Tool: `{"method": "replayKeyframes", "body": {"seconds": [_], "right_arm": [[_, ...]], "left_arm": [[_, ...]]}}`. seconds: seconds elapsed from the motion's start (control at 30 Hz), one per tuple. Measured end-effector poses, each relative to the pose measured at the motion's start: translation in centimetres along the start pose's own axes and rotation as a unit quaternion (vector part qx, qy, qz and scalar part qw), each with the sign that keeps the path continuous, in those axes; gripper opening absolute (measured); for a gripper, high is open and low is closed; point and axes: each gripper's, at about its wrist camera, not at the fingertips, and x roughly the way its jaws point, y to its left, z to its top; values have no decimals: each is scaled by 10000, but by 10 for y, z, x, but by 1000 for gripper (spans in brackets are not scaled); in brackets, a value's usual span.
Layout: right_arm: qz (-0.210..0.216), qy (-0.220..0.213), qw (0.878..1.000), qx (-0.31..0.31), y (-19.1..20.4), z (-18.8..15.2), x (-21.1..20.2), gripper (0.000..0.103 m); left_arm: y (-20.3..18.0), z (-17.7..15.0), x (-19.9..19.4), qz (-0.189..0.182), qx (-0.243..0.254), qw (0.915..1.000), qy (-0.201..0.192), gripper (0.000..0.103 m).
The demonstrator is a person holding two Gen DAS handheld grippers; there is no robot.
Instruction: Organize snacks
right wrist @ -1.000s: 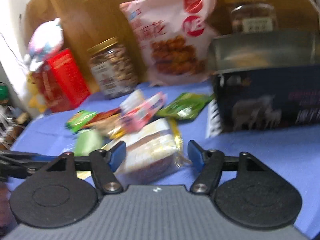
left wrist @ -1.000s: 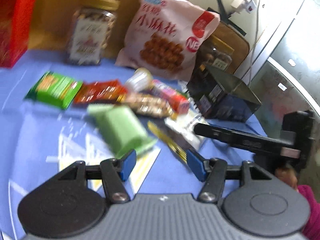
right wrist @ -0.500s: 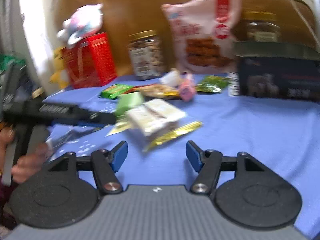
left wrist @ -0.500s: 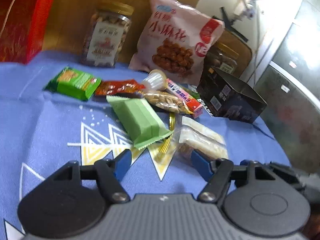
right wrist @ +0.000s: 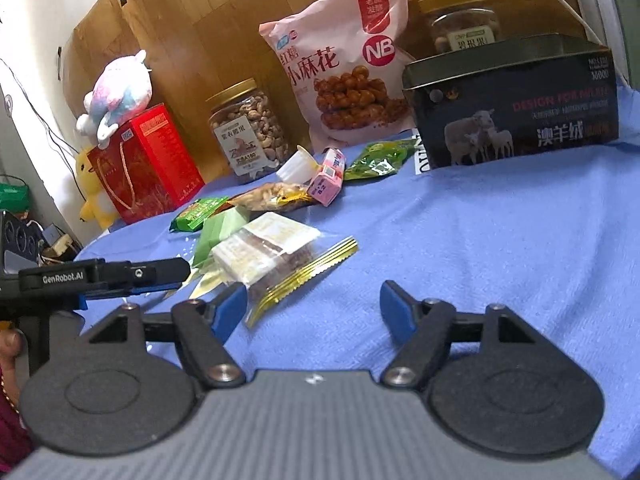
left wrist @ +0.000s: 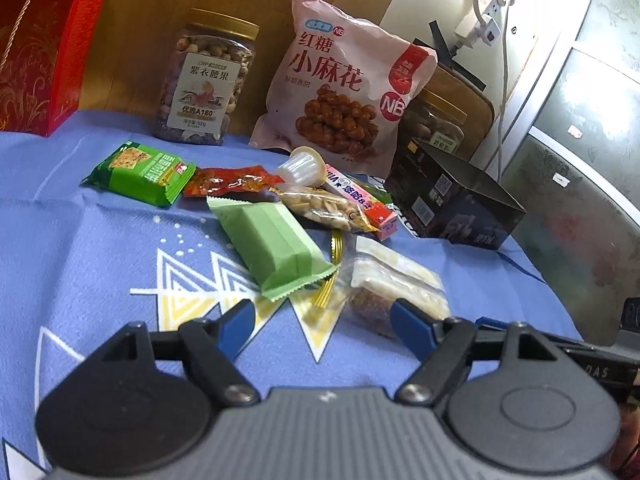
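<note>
Small snacks lie scattered on a blue cloth (left wrist: pixel 100 264). A light green wrapped bar (left wrist: pixel 276 248) and a clear bag of cake slices (left wrist: pixel 396 284) lie just ahead of my left gripper (left wrist: pixel 322 322). Its jaws are opening, with nothing between them. In the right wrist view the same clear bag (right wrist: pixel 268 252) lies beyond the left fingertip of my right gripper (right wrist: pixel 312 312), whose jaws are also opening over bare cloth. Behind these lie a green cracker pack (left wrist: pixel 140 172), a red pack (left wrist: pixel 232 182), a peanut pack (left wrist: pixel 320 206) and a pink candy box (left wrist: pixel 360 200).
An open dark box (right wrist: pixel 516 120) stands at the back right. A big pink snack bag (left wrist: pixel 344 88), a nut jar (left wrist: pixel 204 80) and a red gift box (left wrist: pixel 40 44) line the wooden back wall. A second jar (right wrist: pixel 460 24) stands behind the dark box.
Both pairs of jaws have widened. The clear bag, earlier between the right gripper's fingers, now lies on the cloth ahead and to its left. The green bar lies still on the cloth.
</note>
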Motion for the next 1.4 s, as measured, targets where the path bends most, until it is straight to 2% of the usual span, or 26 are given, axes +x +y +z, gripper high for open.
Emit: {"method": "replayKeyframes", "body": {"seconds": [0.33,0.5,1.4], "right_arm": [[-19,2,10000,-14,0,-1,-1,76],[-8,-1,10000,7,0,-1,-1,76],[-3,-13,10000,20,-1,-2,-1,76]], "left_arm": [[0,0,0,19,-7,10000,11,78],[0,0,-1,46,-23,10000,-34,88],[1,0,-1,43,-54,10000,-28,88]]}}
